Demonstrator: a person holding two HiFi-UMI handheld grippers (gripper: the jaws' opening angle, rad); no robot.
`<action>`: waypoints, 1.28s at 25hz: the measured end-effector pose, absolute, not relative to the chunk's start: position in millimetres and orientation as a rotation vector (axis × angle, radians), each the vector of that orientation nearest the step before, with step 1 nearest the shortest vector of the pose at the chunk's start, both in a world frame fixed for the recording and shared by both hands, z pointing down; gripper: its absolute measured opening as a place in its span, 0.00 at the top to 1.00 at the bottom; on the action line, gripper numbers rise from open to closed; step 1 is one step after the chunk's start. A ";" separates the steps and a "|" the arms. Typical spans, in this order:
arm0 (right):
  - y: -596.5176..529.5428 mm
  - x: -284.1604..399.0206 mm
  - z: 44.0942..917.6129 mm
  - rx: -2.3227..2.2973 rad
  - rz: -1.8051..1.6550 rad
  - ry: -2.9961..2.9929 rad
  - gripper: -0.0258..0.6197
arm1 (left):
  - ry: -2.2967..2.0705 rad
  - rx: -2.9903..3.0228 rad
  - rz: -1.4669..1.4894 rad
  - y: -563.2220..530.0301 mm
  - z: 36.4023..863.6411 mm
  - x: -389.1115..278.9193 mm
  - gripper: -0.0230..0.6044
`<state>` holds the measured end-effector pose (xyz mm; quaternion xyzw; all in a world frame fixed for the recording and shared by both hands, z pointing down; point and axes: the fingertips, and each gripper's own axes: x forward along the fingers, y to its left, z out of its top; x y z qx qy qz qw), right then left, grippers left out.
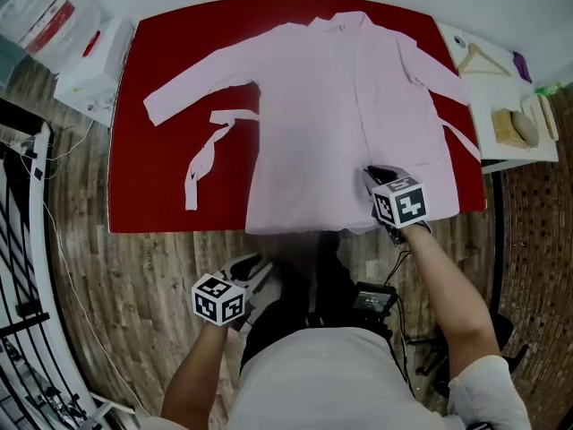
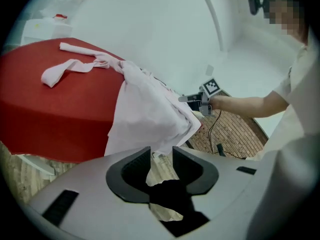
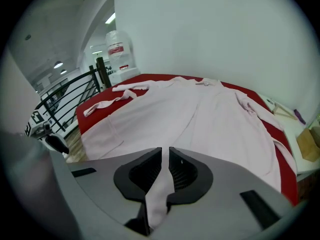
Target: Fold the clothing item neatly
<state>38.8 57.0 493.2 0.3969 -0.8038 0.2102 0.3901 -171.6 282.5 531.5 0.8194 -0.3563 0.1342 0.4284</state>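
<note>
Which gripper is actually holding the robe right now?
The right gripper: its jaws pinch the pink robe near its hem, while the left gripper hangs open and empty.

robe [image 1: 340,124] spread on table [image 1: 152,186], belt [image 1: 204,157] at its left, hanger [image 1: 483,58] far right

Red-covered table [image 1: 152,182] on wood floor [image 1: 134,276], pale pink robe [image 1: 322,124] spread across it, sash [image 1: 206,155] alongside

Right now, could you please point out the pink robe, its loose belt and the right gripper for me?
pink robe [image 1: 322,124]: head view, middle of its body.
loose belt [image 1: 208,150]: head view, its diagonal strip left of the robe.
right gripper [image 3: 165,156]: right gripper view, midway between its fingertips, shut on robe fabric.
</note>
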 end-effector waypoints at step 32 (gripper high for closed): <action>160.4 184.1 513.6 1.120 0.645 -2.072 0.92 | -0.833 2.231 0.520 61.1 460.8 6.2 0.78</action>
